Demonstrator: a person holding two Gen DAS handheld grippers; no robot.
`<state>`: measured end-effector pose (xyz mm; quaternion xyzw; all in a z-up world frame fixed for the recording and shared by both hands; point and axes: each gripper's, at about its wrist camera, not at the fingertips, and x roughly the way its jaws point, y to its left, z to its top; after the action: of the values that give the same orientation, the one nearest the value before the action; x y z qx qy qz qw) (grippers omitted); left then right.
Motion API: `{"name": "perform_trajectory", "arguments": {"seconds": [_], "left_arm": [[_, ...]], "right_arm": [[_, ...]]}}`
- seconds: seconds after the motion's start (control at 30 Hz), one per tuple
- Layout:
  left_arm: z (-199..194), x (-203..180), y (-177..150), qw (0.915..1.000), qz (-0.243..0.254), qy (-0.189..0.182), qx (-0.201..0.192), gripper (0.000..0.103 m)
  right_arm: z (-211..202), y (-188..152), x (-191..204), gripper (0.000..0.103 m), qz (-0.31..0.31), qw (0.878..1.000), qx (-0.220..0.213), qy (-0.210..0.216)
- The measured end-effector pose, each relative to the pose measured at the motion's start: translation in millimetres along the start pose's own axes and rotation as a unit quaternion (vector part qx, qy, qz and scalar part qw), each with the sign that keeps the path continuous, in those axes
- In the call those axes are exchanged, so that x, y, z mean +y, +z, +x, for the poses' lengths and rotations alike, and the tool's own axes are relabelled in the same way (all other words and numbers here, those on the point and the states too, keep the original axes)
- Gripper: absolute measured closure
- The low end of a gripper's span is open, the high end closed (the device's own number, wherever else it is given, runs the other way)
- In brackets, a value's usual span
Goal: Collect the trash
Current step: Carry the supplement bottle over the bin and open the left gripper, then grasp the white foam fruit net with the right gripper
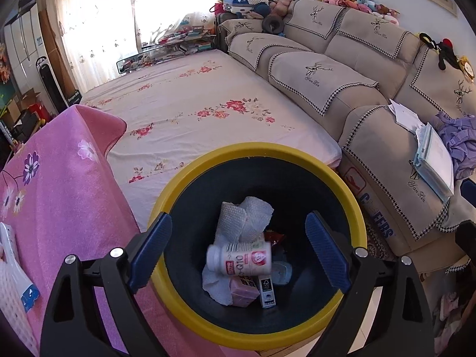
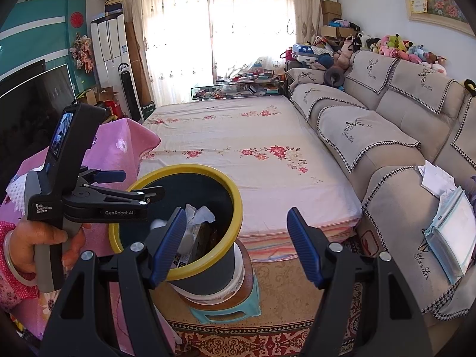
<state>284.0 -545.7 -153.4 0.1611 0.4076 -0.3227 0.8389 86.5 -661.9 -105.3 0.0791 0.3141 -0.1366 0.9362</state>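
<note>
A dark bin with a yellow rim (image 1: 208, 160) sits right below my left gripper (image 1: 238, 250), which is open and empty above it. A white pill bottle (image 1: 239, 259), blurred, is in mid-air inside the bin, over crumpled paper towel (image 1: 245, 217), a pink packet (image 1: 242, 293) and a small carton (image 1: 267, 293). In the right wrist view the bin (image 2: 236, 208) stands on a white bucket and a teal stool (image 2: 226, 312). My right gripper (image 2: 235, 247) is open and empty, right of the bin. The left gripper's body (image 2: 89, 196) hangs over the bin.
A pink flowered cloth (image 1: 59, 184) covers a surface at left, with a white mesh item (image 1: 12, 270) on it. A flowered mattress (image 2: 247, 148) lies behind the bin. A beige sofa (image 2: 386, 136) at right holds papers and a folder (image 2: 452, 232). Patterned rug below.
</note>
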Motion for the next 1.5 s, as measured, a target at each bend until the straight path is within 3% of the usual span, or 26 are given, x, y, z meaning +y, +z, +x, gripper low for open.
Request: {"name": "perform_trajectory", "arguments": {"seconds": [0.3, 0.47, 0.6, 0.83, 1.07, 1.2, 1.37, 1.43, 1.5], "left_arm": [[-56.3, 20.0, -14.5, 0.9992, -0.024, 0.001, -0.033, 0.010], [-98.7, 55.3, -43.9, 0.9974, -0.057, 0.012, -0.043, 0.010], [-137.3, 91.8, -76.0, 0.9938, -0.085, 0.043, -0.057, 0.010], [-208.8, 177.2, -156.0, 0.9764, -0.165, 0.115, -0.077, 0.008], [-262.0, 247.3, -238.7, 0.9515, -0.226, 0.194, -0.078, 0.007], [-276.9, 278.4, -279.3, 0.9388, -0.268, 0.204, -0.073, 0.006], [-287.8, 301.9, -302.6, 0.9287, -0.294, 0.211, -0.082, 0.006], [-290.9, 306.1, -305.4, 0.9274, -0.295, 0.212, -0.090, 0.006], [-293.3, 307.2, -308.7, 0.9277, -0.295, 0.209, -0.094, 0.006]], "right_arm": [[-2.7, 3.7, 13.4, 0.036, -0.008, 1.000, -0.002, 0.004], [-3.2, 5.3, 39.3, 0.035, -0.024, 0.999, -0.002, 0.021], [2.0, 5.3, 70.3, 0.035, -0.041, 0.998, 0.007, 0.043], [8.9, 14.6, 153.1, 0.035, -0.095, 0.989, 0.013, 0.116], [18.9, 19.2, 263.6, 0.035, -0.169, 0.964, 0.033, 0.204], [29.0, 15.9, 326.1, 0.036, -0.202, 0.946, 0.058, 0.248], [31.8, 10.9, 383.5, 0.037, -0.225, 0.929, 0.078, 0.284], [30.6, 8.3, 399.3, 0.038, -0.234, 0.927, 0.078, 0.283], [32.1, 6.1, 409.6, 0.038, -0.242, 0.933, 0.068, 0.257]]}}
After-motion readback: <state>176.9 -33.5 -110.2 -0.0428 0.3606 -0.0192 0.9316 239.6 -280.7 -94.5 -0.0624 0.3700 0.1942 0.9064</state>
